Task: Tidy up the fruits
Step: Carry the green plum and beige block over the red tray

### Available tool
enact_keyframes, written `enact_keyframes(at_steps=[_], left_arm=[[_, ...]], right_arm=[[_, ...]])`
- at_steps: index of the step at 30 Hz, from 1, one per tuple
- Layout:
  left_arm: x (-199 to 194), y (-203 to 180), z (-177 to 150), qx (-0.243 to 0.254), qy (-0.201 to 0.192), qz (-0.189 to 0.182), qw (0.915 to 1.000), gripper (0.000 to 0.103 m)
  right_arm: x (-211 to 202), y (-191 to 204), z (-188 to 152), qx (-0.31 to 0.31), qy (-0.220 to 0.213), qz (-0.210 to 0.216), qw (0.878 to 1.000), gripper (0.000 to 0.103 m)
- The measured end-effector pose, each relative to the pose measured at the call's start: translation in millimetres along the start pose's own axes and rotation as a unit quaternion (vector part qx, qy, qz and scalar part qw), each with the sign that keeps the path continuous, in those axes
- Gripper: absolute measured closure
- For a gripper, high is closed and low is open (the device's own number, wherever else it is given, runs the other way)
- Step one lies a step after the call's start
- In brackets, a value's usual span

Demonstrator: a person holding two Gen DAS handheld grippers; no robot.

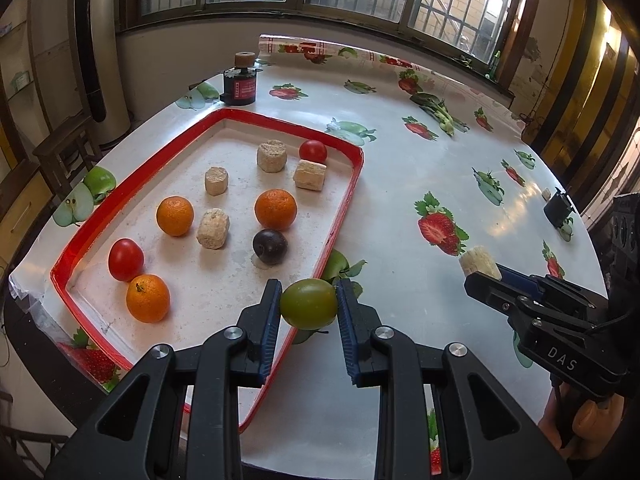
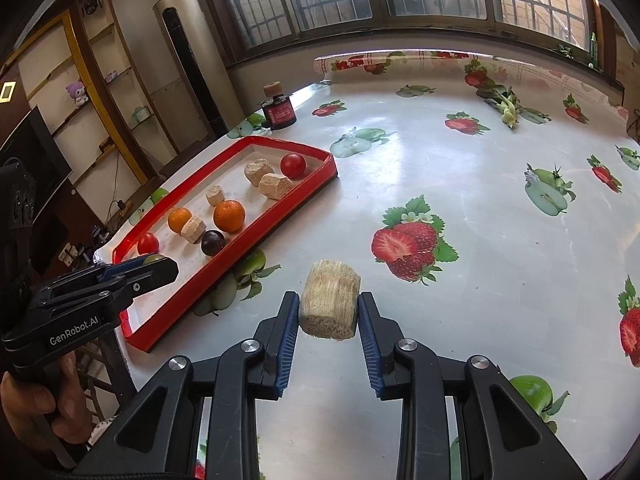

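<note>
My left gripper (image 1: 308, 304) is shut on a green tomato (image 1: 308, 303) and holds it over the near right rim of the red tray (image 1: 340, 216). The tray holds three oranges (image 1: 275, 209), two red tomatoes (image 1: 125, 259), a dark plum (image 1: 270, 246) and several beige straw blocks (image 1: 213, 228). My right gripper (image 2: 329, 310) is shut on a beige straw block (image 2: 329, 305) above the tablecloth, right of the tray (image 2: 256, 240). It also shows in the left wrist view (image 1: 486, 276), and the left gripper shows in the right wrist view (image 2: 154, 268).
A dark jar with a cork lid (image 1: 239, 80) stands behind the tray. A leafy green vegetable (image 1: 438, 114) lies at the far right of the fruit-print tablecloth (image 1: 440, 184). A small black object (image 1: 558, 208) sits near the right edge.
</note>
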State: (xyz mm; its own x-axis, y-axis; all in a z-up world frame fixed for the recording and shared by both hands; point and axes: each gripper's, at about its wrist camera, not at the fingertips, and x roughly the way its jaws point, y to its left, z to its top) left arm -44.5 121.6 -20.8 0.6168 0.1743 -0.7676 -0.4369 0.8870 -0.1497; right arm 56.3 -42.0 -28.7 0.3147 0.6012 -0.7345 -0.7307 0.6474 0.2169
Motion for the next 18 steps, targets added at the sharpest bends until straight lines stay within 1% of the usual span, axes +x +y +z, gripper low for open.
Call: enact_keyframes(at_steps=[12, 18], left_arm=[[-2.6, 24.8, -0.6, -0.023, -0.003, 0.006, 0.9997, 0.078], [-0.7, 46.2, -1.0, -0.050, 0.002, 0.003, 0.9988, 0.078]], right_arm=[[12.0, 20.1, 10.1, -0.022, 0.006, 0.010, 1.000, 0.073], [23.7, 33.2, 23.3, -0.038, 0.007, 0.019, 0.999, 0.073]])
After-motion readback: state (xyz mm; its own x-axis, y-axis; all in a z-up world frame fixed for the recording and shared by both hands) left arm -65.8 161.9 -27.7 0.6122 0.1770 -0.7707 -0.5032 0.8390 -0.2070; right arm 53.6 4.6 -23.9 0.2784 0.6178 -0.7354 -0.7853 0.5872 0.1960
